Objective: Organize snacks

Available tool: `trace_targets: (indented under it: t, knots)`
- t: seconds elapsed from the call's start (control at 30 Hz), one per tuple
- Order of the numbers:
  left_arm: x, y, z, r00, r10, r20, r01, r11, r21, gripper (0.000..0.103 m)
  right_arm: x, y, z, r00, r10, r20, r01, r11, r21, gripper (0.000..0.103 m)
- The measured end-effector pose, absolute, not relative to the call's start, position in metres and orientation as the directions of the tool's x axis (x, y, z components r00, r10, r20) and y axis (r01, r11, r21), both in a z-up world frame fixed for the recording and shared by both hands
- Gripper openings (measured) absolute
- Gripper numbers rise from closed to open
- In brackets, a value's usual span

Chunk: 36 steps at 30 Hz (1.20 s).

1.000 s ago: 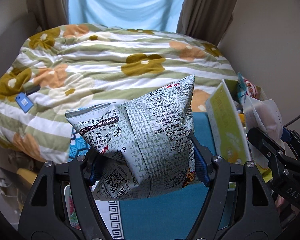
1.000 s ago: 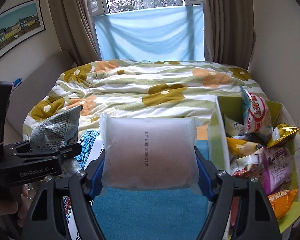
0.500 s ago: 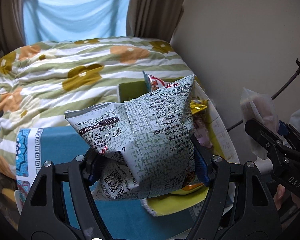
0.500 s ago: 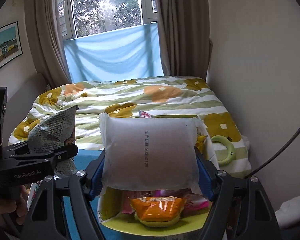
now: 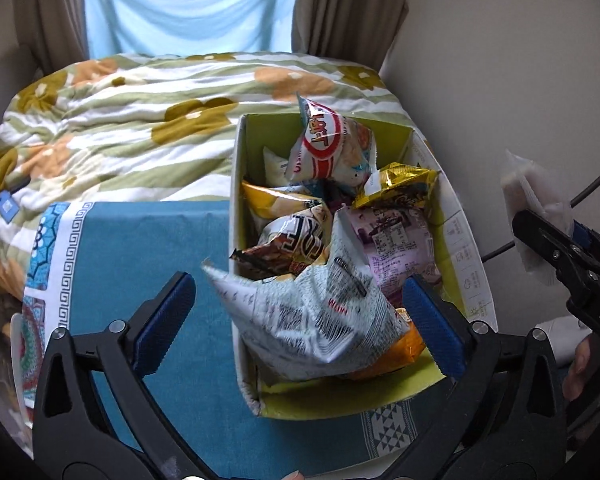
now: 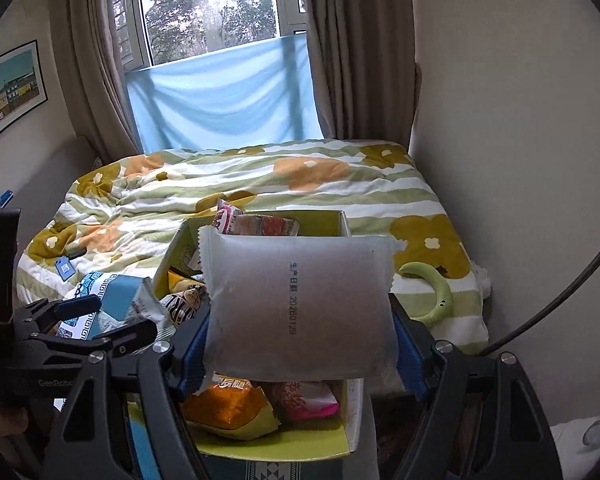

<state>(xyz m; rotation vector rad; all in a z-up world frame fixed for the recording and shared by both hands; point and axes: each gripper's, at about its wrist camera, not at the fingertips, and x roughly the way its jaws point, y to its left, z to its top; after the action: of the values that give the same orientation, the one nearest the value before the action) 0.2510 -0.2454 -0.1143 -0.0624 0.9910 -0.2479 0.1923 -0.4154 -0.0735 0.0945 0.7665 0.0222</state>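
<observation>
Two grippers over one snack box. Left gripper (image 5: pixel 298 316): jaws spread wide, blue pads clear of everything, nothing held. Grey-white printed snack bag (image 5: pixel 312 320): between the open fingers but touching neither, lying tilted on top of the heap at the near end of the box. Green-lined cardboard box (image 5: pixel 236 184): standing on a blue patterned cloth (image 5: pixel 148 248), packed with packets, among them a red-and-white bag (image 5: pixel 328 148) upright at the far end, a gold foil pack (image 5: pixel 396 184), a pink-lilac pouch (image 5: pixel 396 244). Right gripper (image 6: pixel 300 336): closed on a frosted translucent packet (image 6: pixel 296 304) with a printed date, held flat above the box (image 6: pixel 340 428). Floral striped duvet (image 6: pixel 260 184) behind.
</observation>
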Motion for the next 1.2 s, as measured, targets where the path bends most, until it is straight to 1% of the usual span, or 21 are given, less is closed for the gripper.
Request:
trace_targets:
  t: [0.3,0.53,0.63,0.7,0.73,0.77,0.83,1.03,1.2]
  knots:
    - [0.224,-0.208,-0.11,0.544,-0.214,-0.811,0.083,0.976,-0.202,0.103,0.204,-0.397,-0.095,0.678,0.179,-0.713,-0.115,0.984,0.137,0.073]
    - [0.209,-0.188,-0.112,0.525,-0.161,-0.835,0.007,0.983,-0.185,0.103,0.23,-0.389,-0.112,0.616,0.23,-0.754,-0.15,0.973,0.174,0.073]
    - [0.201,-0.178,-0.115,0.516,-0.143,-0.844,-0.02,0.984,-0.179,0.103,0.238,-0.389,-0.117,0.598,0.261,-0.758,-0.149,0.965,0.214,0.076]
    - [0.196,-0.173,-0.117,0.51,-0.137,-0.849,-0.029,0.984,-0.176,0.103,0.238,-0.387,-0.12,0.595,0.277,-0.754,-0.157,0.961,0.229,0.081]
    - [0.194,-0.17,-0.118,0.507,-0.132,-0.852,-0.032,0.985,-0.172,0.103,0.234,-0.387,-0.118,0.611,0.283,-0.739,-0.159,0.959,0.236,0.088]
    - [0.191,-0.167,-0.119,0.507,-0.129,-0.852,-0.034,0.985,-0.17,0.103,0.23,-0.388,-0.116,0.63,0.283,-0.723,-0.156,0.958,0.239,0.094]
    - [0.185,-0.162,-0.12,0.509,-0.129,-0.851,-0.034,0.985,-0.17,0.103,0.221,-0.389,-0.112,0.655,0.268,-0.707,-0.14,0.962,0.234,0.097]
    - [0.165,-0.147,-0.114,0.527,-0.143,-0.838,-0.003,0.985,-0.171,0.103,0.193,-0.388,-0.118,0.65,0.221,-0.727,-0.088,0.972,0.216,0.097]
    - [0.139,-0.122,-0.091,0.579,-0.152,-0.801,0.035,0.986,-0.163,0.103,0.161,-0.373,-0.103,0.679,0.172,-0.714,-0.054,0.981,0.185,0.097]
